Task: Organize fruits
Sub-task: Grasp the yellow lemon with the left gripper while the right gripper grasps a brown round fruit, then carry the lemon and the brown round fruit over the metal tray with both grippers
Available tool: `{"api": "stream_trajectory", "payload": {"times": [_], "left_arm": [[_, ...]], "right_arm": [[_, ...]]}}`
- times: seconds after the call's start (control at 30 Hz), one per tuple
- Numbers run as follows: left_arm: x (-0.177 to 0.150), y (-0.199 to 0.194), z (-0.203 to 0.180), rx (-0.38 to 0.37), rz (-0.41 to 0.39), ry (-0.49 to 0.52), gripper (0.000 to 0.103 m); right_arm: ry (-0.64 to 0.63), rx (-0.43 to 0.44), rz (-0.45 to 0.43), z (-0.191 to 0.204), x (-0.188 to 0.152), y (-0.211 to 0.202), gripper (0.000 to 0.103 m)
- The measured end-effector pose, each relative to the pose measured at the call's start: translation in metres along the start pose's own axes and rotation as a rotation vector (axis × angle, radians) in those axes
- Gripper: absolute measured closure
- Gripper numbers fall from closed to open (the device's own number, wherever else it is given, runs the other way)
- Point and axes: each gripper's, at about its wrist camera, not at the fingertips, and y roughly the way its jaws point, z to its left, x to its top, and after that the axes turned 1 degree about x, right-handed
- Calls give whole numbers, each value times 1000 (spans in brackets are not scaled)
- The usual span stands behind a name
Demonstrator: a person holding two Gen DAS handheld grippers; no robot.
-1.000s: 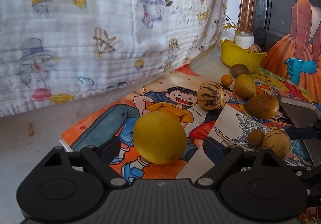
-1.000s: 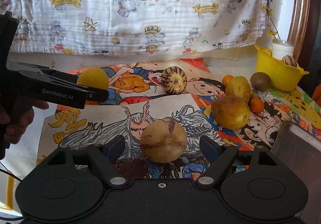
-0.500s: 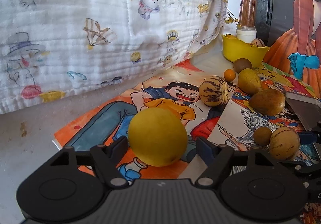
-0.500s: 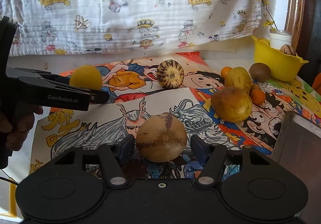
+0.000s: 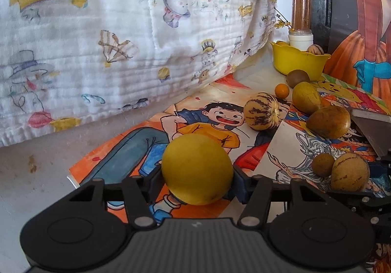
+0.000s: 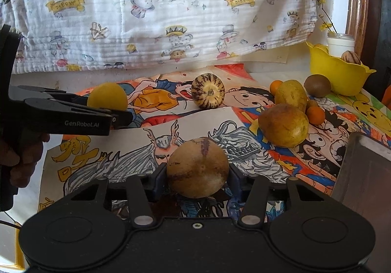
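Two claws, each closed on one fruit, both low over the comic-print paper on the table.

Left claw (image 5: 196,181) grips a round, smooth yellow fruit (image 5: 196,172) between its pads; right claw (image 6: 198,178) grips a round tan fruit with a purple streak (image 6: 198,167) the same way. Whether either fruit rests on the paper cannot be told. A yellow plastic bowl (image 6: 339,77), already holding a striped fruit, stands at the far right corner, well apart from both claws; the right claw is judged nearer to it. Between lie loose fruits: a striped melon-like fruit (image 6: 207,94), a large brownish-yellow pear-shaped fruit (image 6: 283,125), small oranges and a kiwi. Any carry to the bowl runs forward and rightward over these.
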Motion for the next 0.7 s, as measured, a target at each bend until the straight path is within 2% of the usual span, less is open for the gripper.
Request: {"api": "stream_trajectory", "payload": {"times": [0.37, 0.7], "left_arm": [[-3, -14, -10, -56, -8, 1, 41], [12, -47, -35, -101, -44, 11, 41]], "right_arm": [[32, 4, -45, -4, -2, -15, 52], [75, -21, -148, -28, 0, -80, 52]]}}
